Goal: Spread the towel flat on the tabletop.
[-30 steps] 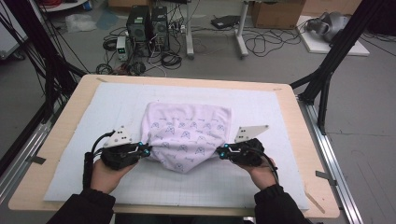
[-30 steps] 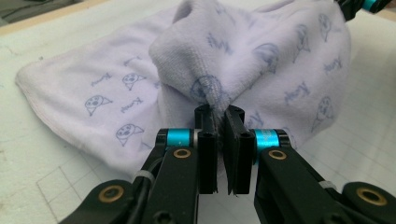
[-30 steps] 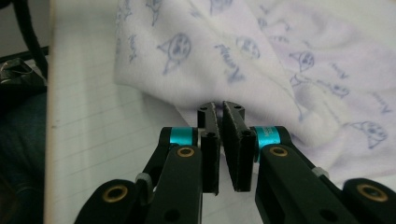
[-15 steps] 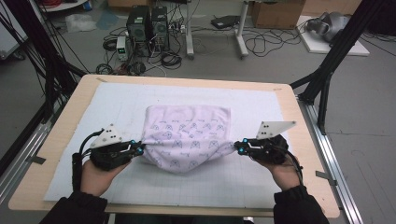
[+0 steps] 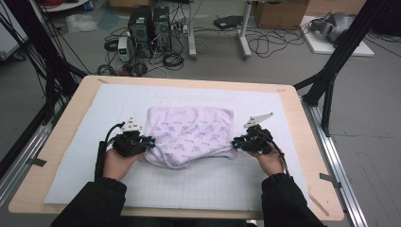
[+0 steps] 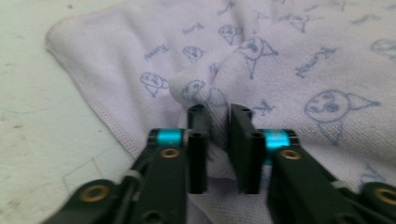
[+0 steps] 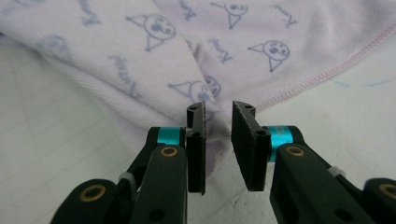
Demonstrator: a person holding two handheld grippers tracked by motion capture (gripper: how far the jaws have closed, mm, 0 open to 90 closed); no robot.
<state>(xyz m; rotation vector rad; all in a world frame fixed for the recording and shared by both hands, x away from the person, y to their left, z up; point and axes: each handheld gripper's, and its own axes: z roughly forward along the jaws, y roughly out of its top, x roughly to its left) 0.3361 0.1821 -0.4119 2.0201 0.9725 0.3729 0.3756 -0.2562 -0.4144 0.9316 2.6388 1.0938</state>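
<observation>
The folded towel (image 5: 189, 137) is being released on the bench (image 5: 293, 198); both the left gripper (image 5: 150, 142) at nine o'clock and the right gripper (image 5: 235, 143) at three o'clock have just been opening, jaws slightly apart, cloth loose between them; withdrawal outward is judged next.

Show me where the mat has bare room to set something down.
Free: the mat strip between the towel and the table's far edge, and the gridded patch near the person, between the sleeves. Crowded: the towel's near corners, where the left gripper and right gripper sit.

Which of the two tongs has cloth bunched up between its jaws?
The left tongs: a bunched fold of the lilac printed cloth sits between its jaws. The right tongs have only the cloth's corner there.
</observation>
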